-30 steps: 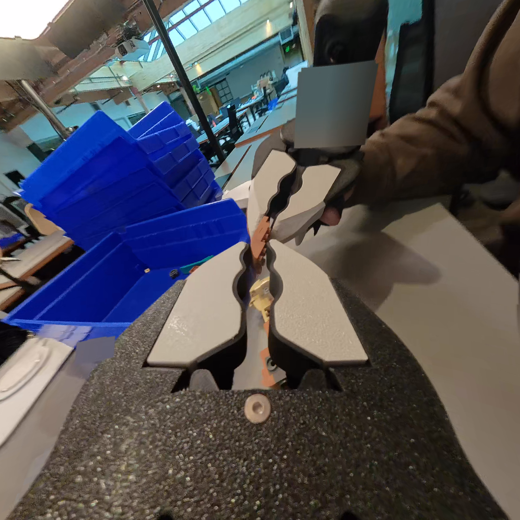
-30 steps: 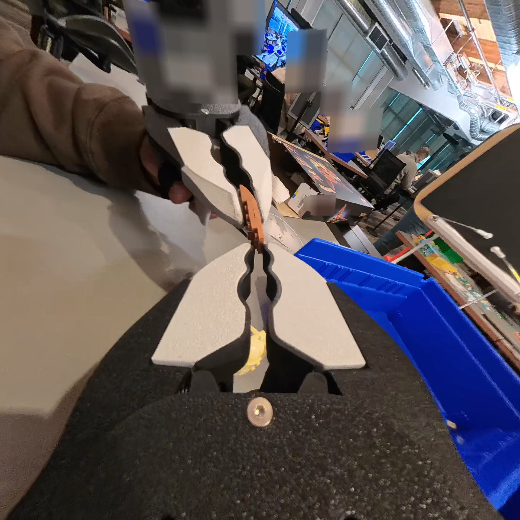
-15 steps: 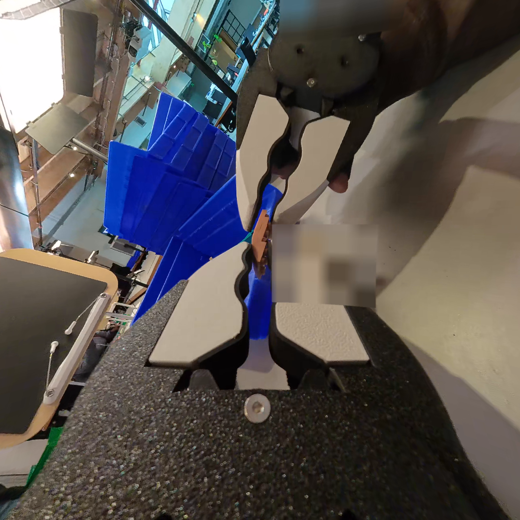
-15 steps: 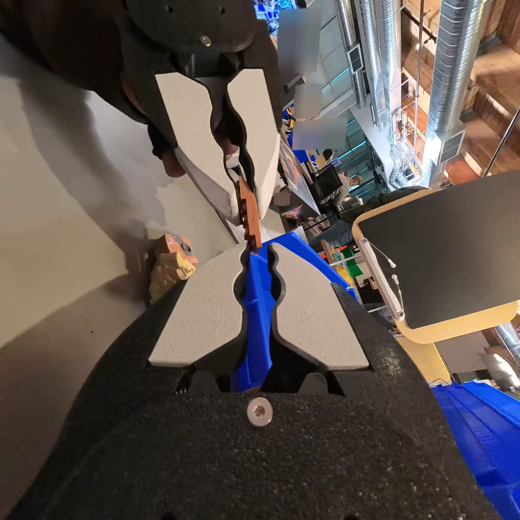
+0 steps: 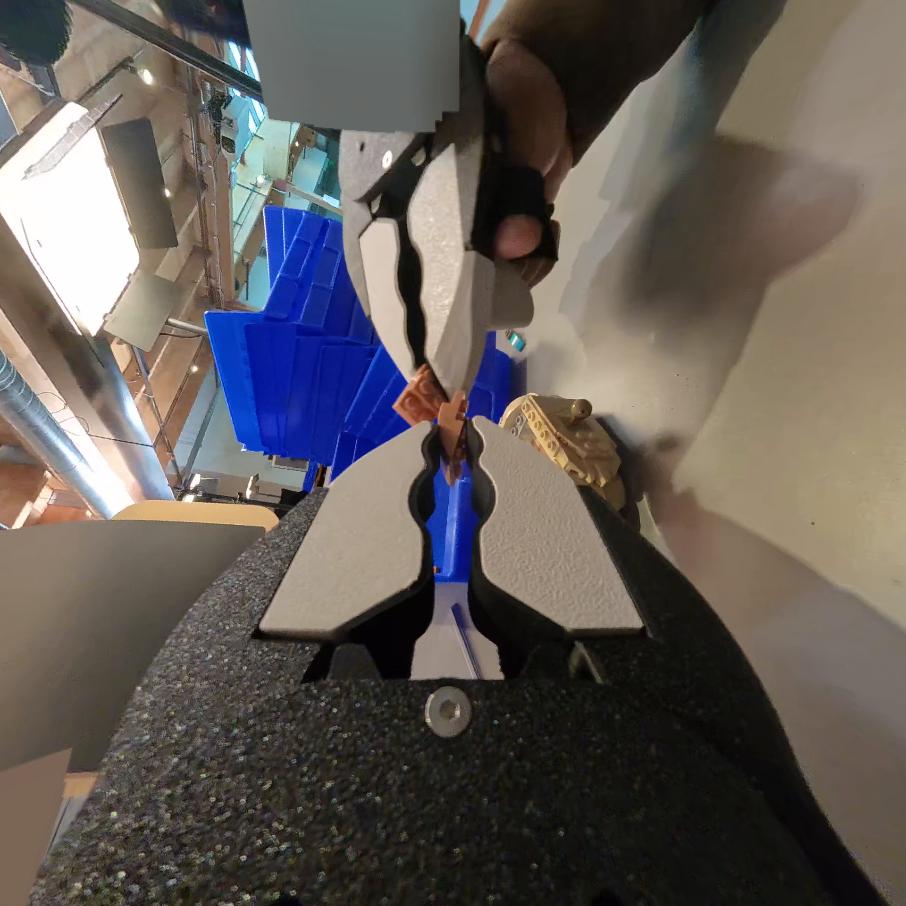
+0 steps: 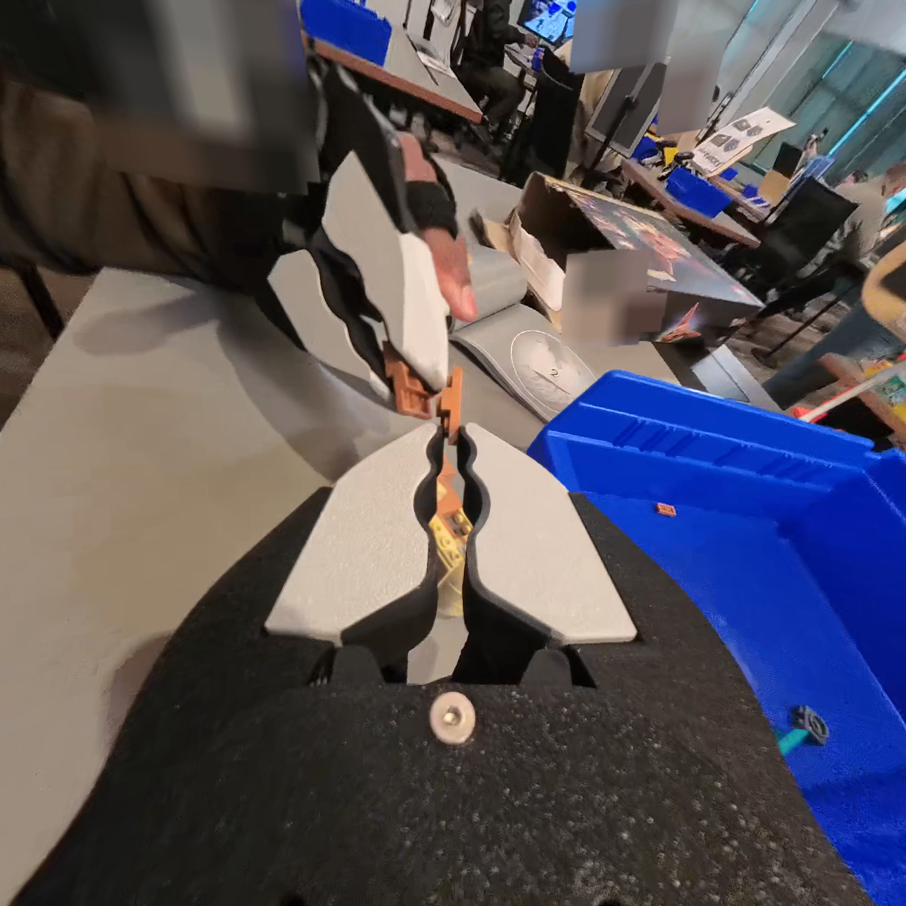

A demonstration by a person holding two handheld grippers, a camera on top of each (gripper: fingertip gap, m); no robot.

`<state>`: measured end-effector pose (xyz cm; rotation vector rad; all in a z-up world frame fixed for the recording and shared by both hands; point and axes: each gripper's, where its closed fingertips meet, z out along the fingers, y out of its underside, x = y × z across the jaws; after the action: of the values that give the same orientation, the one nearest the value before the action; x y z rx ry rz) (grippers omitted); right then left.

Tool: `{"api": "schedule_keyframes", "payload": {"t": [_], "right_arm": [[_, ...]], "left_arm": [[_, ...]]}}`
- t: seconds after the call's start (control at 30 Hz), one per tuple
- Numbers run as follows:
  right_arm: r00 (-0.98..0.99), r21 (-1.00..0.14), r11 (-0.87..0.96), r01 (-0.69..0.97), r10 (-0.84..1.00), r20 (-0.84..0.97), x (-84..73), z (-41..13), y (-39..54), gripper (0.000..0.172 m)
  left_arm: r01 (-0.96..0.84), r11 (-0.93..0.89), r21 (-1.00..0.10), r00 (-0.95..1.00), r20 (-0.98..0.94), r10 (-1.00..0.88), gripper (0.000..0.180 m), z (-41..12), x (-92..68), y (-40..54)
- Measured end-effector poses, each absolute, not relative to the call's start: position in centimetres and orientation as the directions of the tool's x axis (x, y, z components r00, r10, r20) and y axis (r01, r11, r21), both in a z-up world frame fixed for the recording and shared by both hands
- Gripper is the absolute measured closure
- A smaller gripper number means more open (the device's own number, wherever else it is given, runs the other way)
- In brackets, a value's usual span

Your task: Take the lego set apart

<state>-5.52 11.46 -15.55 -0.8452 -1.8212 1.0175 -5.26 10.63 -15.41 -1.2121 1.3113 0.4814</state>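
My left gripper is shut on a thin brown plate, held edge-on at the fingertips. My right gripper is shut on a second brown plate. The two grippers face each other tip to tip above the grey table. In the left wrist view the right gripper holds its studded brown plate. In the right wrist view the left gripper holds its brown plate. The two plates meet at their corners, at an angle to each other.
A tan brick model lies on the table under the grippers and shows between my right fingers. An open blue bin with small loose pieces stands at the right. Stacked blue bins and a grey booklet lie behind. My left and right fingertips are right by each other.
Both grippers have turned and tilted. The right jaws stood open at the end of the brown piece half a second ago and have closed on a brown plate. The brown plates now sit at an angle.
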Motion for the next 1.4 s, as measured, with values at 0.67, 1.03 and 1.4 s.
{"api": "schedule_keyframes", "payload": {"t": [0.67, 1.03, 1.4], "right_arm": [[-0.357, -0.971, 0.125, 0.206, 0.933, 0.045, -5.8, -15.0, 13.6, 0.167], [-0.287, -0.920, 0.306, 0.244, 0.929, 0.234, -6.3, -16.5, 14.4, 0.167], [-0.395, -0.895, 0.385, 0.226, 0.876, 0.277, -5.7, -17.0, 12.3, 0.167]], "left_arm": [[-0.783, 0.235, -0.577, 0.216, -0.605, -0.767, 0.170, -21.7, -2.6, 8.4], [-0.779, 0.167, -0.604, 0.249, -0.544, -0.801, 0.159, -22.6, -2.8, 8.5], [-0.431, 0.092, -0.897, 0.656, -0.382, -0.651, 0.162, -14.3, -6.5, 11.3]]}}
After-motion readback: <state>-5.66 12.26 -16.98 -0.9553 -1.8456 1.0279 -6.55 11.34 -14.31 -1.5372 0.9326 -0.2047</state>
